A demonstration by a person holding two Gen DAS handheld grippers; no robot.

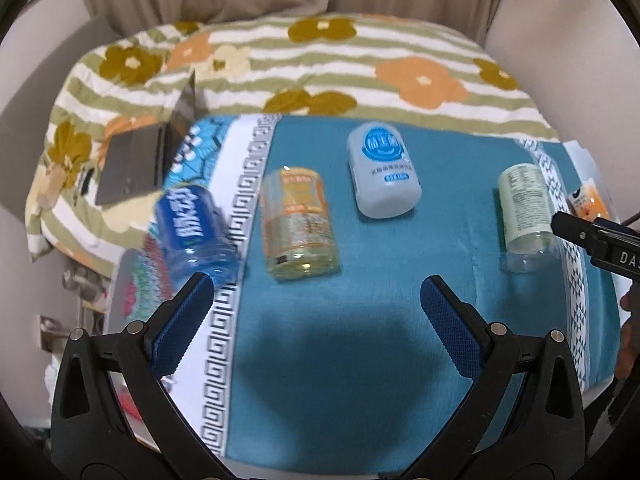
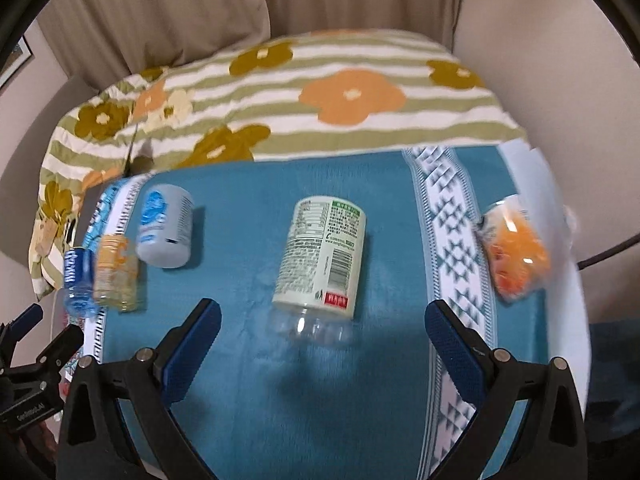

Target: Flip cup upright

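I have 5 cut-bottle cups lying on their sides on the teal cloth-covered bench (image 2: 248, 380), and the one my right gripper (image 2: 322, 322) lines up with is the clear plastic cup with the pale green printed label (image 2: 322, 258). It lies dead ahead of the right fingers (image 2: 452, 344), between them in line but beyond their tips, not touching. Its long axis runs away from me, tilted slightly, with the clear end nearest the fingers; I cannot tell which end is the mouth. Both right fingers are spread wide and hold nothing.

My left gripper (image 1: 316, 312) is likewise released and empty, hanging over bare teal cloth. From it, the green-label cup (image 1: 524, 212) sits well off to the right, so the right hand is clearly the nearer one. The yellow-orange labelled clear cup (image 1: 298, 224) lies closest ahead of the left fingers, with the blue-labelled clear cup (image 1: 196, 236) to its left and the grey-white cup with a blue emblem (image 1: 382, 172) further back.

Room looks good: open cloth lies on both sides of the green-label cup. The orange-printed clear cup (image 2: 516, 252) rests near the bench's right edge, well apart. I judge a side pinch across the barrel, then a tip-up, should fit.
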